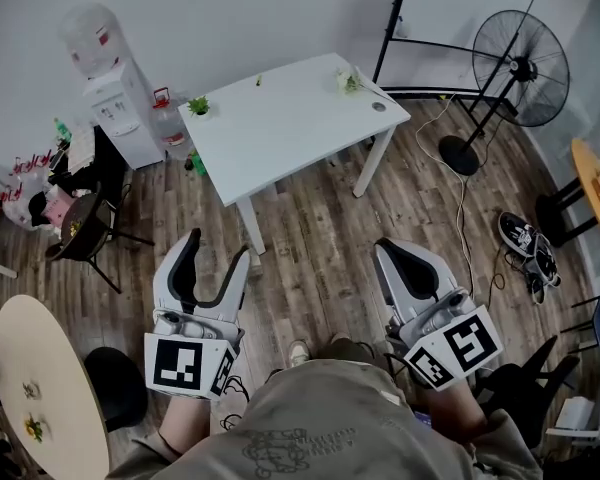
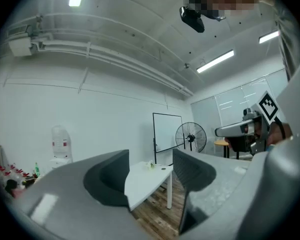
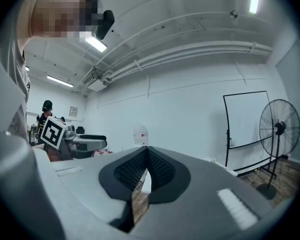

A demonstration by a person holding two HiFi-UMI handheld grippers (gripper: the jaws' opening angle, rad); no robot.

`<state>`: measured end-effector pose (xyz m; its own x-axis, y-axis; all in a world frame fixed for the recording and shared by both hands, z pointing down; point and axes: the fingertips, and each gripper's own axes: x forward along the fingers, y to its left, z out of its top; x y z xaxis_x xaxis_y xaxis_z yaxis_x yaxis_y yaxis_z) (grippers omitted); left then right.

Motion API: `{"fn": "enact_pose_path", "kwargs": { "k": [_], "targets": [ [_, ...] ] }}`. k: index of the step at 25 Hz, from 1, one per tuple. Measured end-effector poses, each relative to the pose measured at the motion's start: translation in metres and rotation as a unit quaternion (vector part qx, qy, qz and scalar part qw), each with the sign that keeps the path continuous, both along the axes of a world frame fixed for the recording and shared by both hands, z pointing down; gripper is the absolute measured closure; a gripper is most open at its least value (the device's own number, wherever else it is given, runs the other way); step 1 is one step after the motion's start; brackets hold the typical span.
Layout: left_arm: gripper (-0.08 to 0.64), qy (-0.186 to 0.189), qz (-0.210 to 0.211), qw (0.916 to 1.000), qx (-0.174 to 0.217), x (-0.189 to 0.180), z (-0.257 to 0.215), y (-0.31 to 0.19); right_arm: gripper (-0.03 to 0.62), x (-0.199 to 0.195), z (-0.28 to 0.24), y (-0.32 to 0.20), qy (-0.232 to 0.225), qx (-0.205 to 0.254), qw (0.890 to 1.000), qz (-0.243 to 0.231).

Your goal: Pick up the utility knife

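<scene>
1. The room has a wood-plank floor (image 1: 320,238) and plain white walls. A water dispenser (image 1: 105,78) stands against the wall at the left, and a whiteboard (image 1: 470,8) and a standing fan (image 1: 520,68) are at the right.
2. A white desk (image 1: 280,138) stands in the middle of the floor, well ahead of the person. It carries a small potted plant (image 1: 198,105) near its left corner and a second bit of greenery (image 1: 348,81) near its far right end.
3. The utility knife cannot be picked out for certain. A small thin item (image 1: 259,80) lies on the desk near its far edge, but it is too small to identify.
4. A pair of shoes (image 1: 528,243) lies on the floor at the right, and a pale round table (image 1: 40,388) fills the lower left corner.
5. The left hand-held gripper (image 1: 218,246) is held low in front of the person, well short of the desk. Its jaws stand wide apart with nothing between them. In the left gripper view (image 2: 150,156), only the distant desk corner and the floor show through the gap.
6. The right hand-held gripper (image 1: 385,243) is held level with the left one. In the right gripper view (image 3: 147,149) its ribbed pads meet at the tips, so it is closed and holds nothing.
</scene>
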<state>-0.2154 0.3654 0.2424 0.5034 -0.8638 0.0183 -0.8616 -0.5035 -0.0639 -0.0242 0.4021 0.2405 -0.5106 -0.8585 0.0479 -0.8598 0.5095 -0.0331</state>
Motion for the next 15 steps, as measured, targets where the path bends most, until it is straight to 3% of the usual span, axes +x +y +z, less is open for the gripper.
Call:
{"fn": "enact_pose_path", "kwargs": {
  "k": [5,15],
  "targets": [
    [0.297,-0.008,0.033,0.9994,-0.009,0.014,0.006,-0.002,0.563,0.012,0.009,0.002,0.002,-0.013,1.000,0.020],
    [0.298,-0.018,0.042,0.9985,-0.031,0.036,0.021,-0.037,0.563,0.040,0.022,-0.027,0.002,-0.025,0.999,0.039]
  ]
}}
